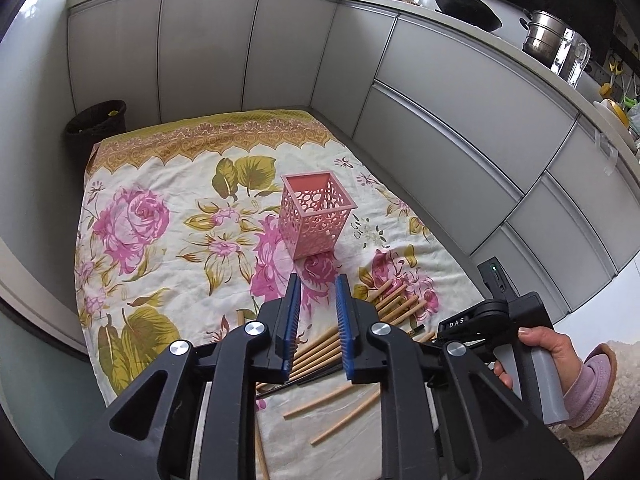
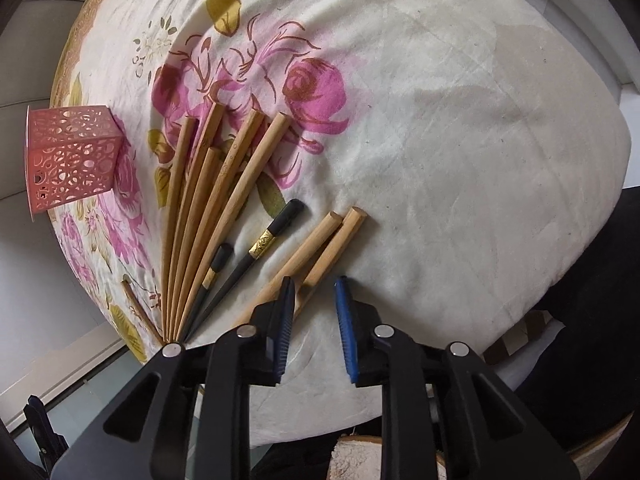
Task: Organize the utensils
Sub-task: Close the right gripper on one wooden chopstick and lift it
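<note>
grey cabinets wrap round the floor on two sides, with a worktop above carrying a black wok, a steel pot and a clear jug, and a dark bin stands in the corner. spread on the floor is a floral cloth with pink roses and a gold border. near the middle of the cloth a pink cutout holder stands upright, its top open. nearer the cameras lie the chopsticks: a fan of wooden chopsticks with ends converging, two black chopsticks with gold bands just beside them, and a pair of wooden sticks side by side, well apart from the holder. more wooden sticks lie loose near the cloth's edge in the left view. the left gripper hangs over the chopsticks, its blue-padded jaws parted with nothing between the pads. the right gripper points steeply down at the cloth, jaws likewise parted and pressing on nothing, its left pad just over the lower end of the wooden pair. in the left view a hand in a pink sleeve holds the right gripper's handle
</note>
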The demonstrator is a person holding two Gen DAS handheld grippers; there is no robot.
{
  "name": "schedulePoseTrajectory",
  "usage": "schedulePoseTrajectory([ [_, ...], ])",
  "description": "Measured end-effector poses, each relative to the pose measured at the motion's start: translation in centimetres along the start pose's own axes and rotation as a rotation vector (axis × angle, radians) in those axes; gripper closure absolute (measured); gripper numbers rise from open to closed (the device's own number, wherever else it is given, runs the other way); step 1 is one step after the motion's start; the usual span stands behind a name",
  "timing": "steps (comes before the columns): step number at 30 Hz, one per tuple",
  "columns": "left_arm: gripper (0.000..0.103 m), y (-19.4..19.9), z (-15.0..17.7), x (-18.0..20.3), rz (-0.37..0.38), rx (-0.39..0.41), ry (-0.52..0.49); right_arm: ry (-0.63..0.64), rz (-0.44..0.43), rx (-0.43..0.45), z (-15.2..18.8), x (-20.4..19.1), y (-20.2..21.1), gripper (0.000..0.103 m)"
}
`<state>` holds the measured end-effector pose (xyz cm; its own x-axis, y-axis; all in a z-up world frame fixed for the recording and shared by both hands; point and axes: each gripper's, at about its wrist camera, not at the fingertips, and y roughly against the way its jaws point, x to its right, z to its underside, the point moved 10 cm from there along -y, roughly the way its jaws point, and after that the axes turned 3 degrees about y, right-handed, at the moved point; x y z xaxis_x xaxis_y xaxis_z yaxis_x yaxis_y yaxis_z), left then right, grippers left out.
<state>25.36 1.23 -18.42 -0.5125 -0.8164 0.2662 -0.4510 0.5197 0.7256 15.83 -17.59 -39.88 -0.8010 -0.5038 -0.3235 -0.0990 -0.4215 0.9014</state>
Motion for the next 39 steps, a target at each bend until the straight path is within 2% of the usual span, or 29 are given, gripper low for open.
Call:
schedulePoseTrajectory([
  [6, 0.082, 0.0, -0.2, -0.1, -0.001, 0.004, 0.007, 0.048, 0.084, -0.001, -0.5, -2.1, -1.0, 0.078],
  [7, 0.082, 0.0, -0.1, -0.1, -0.001, 0.004, 0.006, 0.073, 0.095, 0.001, -0.5, -2.4, -1.1, 0.080],
  [8, 0.081, 0.0, -0.2, -0.2, 0.000, 0.006, 0.008, 0.092, 0.100, 0.001, -0.3, -2.4, -1.2, 0.081],
  [9, 0.080, 0.2, -0.1, -0.3, 0.000, 0.008, 0.010, 0.109, 0.110, -0.001, -0.2, -2.1, -1.2, 0.088],
  [15, 0.072, 0.0, -0.2, -1.1, -0.015, 0.004, 0.028, 0.079, 0.123, -0.037, -0.9, 0.3, -0.6, 0.090],
  [16, 0.068, -0.4, 0.0, -1.2, -0.024, -0.009, 0.030, 0.073, 0.128, -0.044, -1.0, 0.2, -0.7, 0.089],
  [17, 0.064, -0.9, 0.2, -1.5, -0.036, -0.029, 0.032, 0.073, 0.139, -0.041, -1.1, -0.1, -0.8, 0.087],
  [19, 0.064, -2.3, 1.2, -2.3, -0.068, -0.093, 0.038, 0.096, 0.165, -0.030, -1.3, -0.9, -0.9, 0.078],
  [22, 0.063, -5.3, 3.4, -4.3, -0.086, -0.209, 0.078, 0.072, 0.140, -0.017, -1.9, -1.6, -1.1, 0.076],
  [23, 0.062, -6.5, 4.3, -5.1, -0.093, -0.252, 0.104, 0.071, 0.126, -0.013, -2.3, -1.7, -1.0, 0.077],
  [24, 0.062, -7.6, 5.0, -5.8, -0.096, -0.286, 0.125, 0.078, 0.130, -0.001, -2.9, -1.4, -0.7, 0.090],
  [26, 0.062, -9.4, 6.3, -7.2, -0.105, -0.343, 0.175, 0.094, 0.109, 0.021, -3.3, -1.1, -0.5, 0.094],
  [30, 0.062, -11.9, 7.3, -8.5, -0.099, -0.396, 0.251, 0.103, 0.078, 0.029, -3.8, -0.4, -0.4, 0.095],
  [34, 0.062, -14.0, 7.3, -8.8, -0.129, -0.437, 0.253, 0.124, 0.106, 0.045, -5.0, 1.1, 0.8, 0.094],
  [39, 0.062, -16.4, 7.0, -9.0, -0.197, -0.482, 0.221, 0.116, 0.086, 0.025, -6.0, 3.1, 2.4, 0.094],
])
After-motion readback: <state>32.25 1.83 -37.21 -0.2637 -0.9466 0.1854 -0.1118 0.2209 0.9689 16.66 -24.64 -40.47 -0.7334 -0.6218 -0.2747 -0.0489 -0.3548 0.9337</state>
